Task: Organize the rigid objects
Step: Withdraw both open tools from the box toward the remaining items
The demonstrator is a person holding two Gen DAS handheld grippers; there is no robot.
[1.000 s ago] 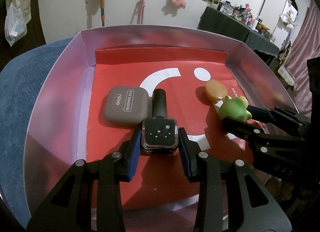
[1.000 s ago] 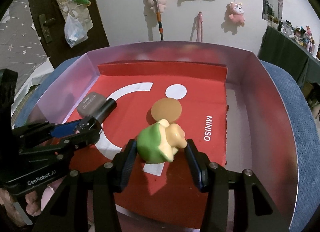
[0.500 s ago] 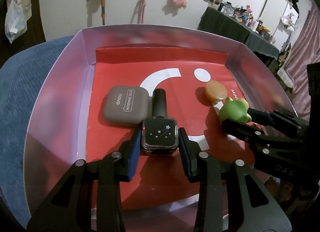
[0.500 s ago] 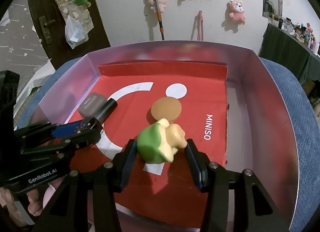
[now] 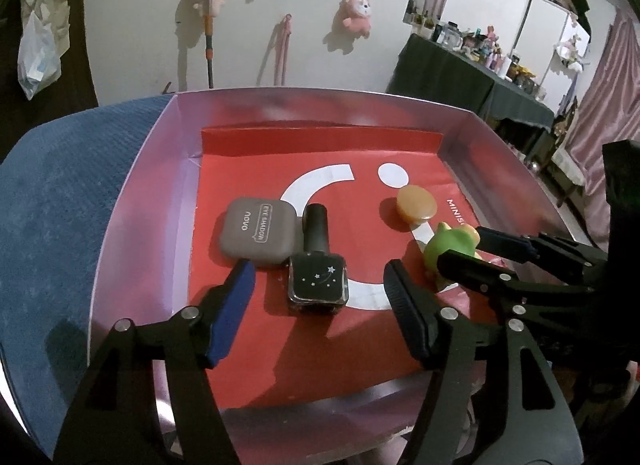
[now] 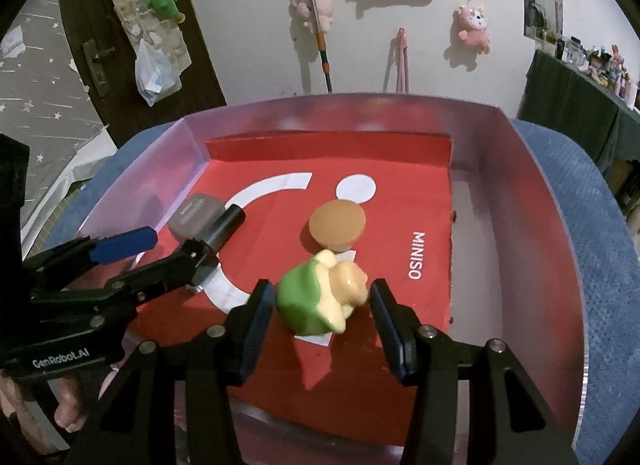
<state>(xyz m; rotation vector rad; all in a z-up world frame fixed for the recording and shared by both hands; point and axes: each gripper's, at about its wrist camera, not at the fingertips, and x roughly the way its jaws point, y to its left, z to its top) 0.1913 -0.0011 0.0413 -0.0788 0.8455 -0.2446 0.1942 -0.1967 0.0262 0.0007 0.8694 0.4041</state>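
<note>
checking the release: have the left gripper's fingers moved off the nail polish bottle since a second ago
Yes. The left gripper has opened; its fingers now stand clear on both sides of the nail polish bottle, which lies beside the eyeshadow case.

Both wrist views look closely down into one shared box [image 5: 132, 201].

I count four loose things in one box [image 5: 132, 201]: one grey case [image 5: 258, 231] left of centre, one black bottle [image 5: 318, 265] beside it, one tan disc [image 5: 416, 205] toward the right, one green figurine [image 6: 320, 303] at lower centre. Two grippers: left [image 5: 320, 313], right [image 6: 322, 319]. On the upper wall, I see two pink plush toys [image 6: 474, 27].
</note>
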